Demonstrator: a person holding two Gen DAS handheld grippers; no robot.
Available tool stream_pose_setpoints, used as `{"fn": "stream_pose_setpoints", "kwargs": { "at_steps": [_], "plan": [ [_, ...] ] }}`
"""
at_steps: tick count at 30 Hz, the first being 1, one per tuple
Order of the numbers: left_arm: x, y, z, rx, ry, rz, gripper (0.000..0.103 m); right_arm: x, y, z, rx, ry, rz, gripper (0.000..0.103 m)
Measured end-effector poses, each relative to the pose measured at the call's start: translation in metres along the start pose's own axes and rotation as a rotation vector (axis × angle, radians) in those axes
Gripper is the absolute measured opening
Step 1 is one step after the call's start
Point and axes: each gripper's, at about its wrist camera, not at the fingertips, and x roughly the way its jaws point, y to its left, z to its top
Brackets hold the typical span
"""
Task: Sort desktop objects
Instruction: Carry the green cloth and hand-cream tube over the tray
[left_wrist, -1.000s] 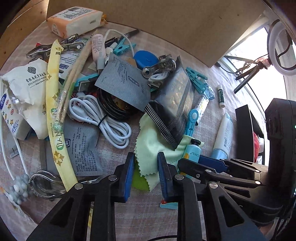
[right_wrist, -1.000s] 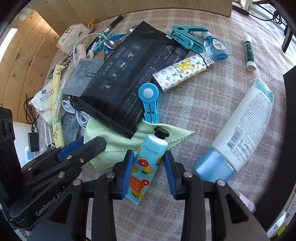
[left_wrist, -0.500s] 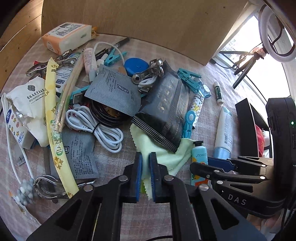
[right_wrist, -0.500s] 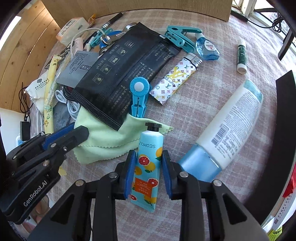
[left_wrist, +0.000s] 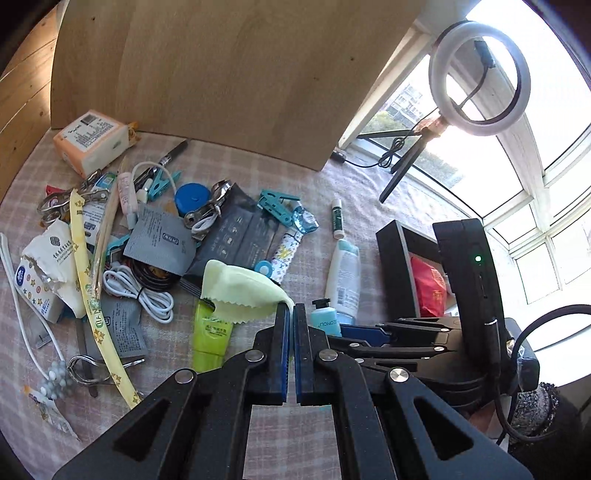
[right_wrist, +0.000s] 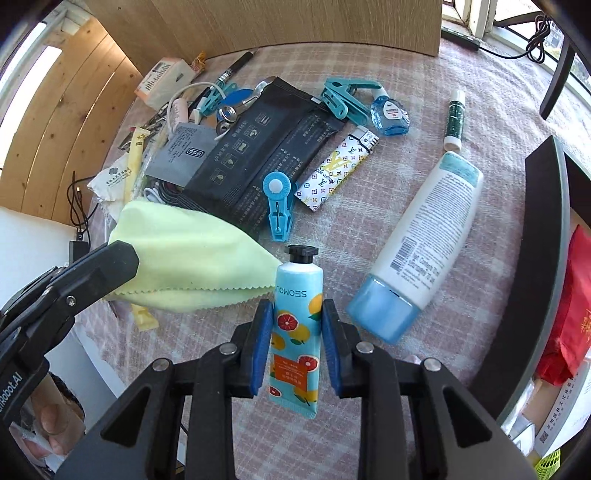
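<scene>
Left gripper (left_wrist: 289, 314): clenched on one corner of the green cloth (left_wrist: 240, 286); its jaws are pressed almost together with only the thin fabric between them.
Where the cloth is: lifted off the checked tablecloth (left_wrist: 332, 195), hanging in a loose fold above a lime-green tube (left_wrist: 211, 334) and the near edge of the black pouch (left_wrist: 236, 236).
How the cloth handles: very light and limp, with a pinked edge. It drapes, so I would expect it to drag over whatever lies beneath; a corner pinch looks sound, though it may swing.
Right gripper (right_wrist: 294, 339): grasping the hand cream tube (right_wrist: 297, 325), blue pads on either side of its middle, cap pointing away and crimped end nearest the camera.
Where the tube is: it looks raised off the tablecloth, just beside the big white lotion bottle (right_wrist: 424, 243) and the blue peg (right_wrist: 277, 210).
How the tube handles: small, light, soft-walled. A hard squeeze could dent it or push cream toward the cap; the glossy skin may slip, so a mid-body hold seems wise.
Destination: a black tray (right_wrist: 550, 236) stands to the right, likely the place for sorted things, though I cannot tell which item goes where.
</scene>
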Motion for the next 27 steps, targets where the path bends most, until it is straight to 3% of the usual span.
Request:
{"fn": "stream_pose_setpoints", "kwargs": {
  "at_steps": [4,8,9,16,27],
  "plan": [
    [-0.009,-0.031,0.003,0.061,-0.013,-0.035,0.001,-0.028,-0.009,-0.009,0.005,-0.031,0.009,0.026],
    [-0.011,-0.068,0.004,0.106,-0.005,-0.111,0.001,-0.056,-0.026,0.004,0.036,-0.07,-0.006,0.026],
    [-0.01,-0.079,0.004,0.124,-0.003,-0.124,0.001,-0.068,-0.034,-0.007,0.048,-0.08,-0.011,0.026],
    [0.012,-0.16,-0.01,0.254,0.073,-0.218,0.001,-0.116,-0.131,-0.045,0.178,-0.143,-0.091,0.026],
    [0.07,-0.257,-0.039,0.393,0.216,-0.289,0.001,-0.166,-0.263,-0.098,0.405,-0.199,-0.226,0.026]
  ]
}}
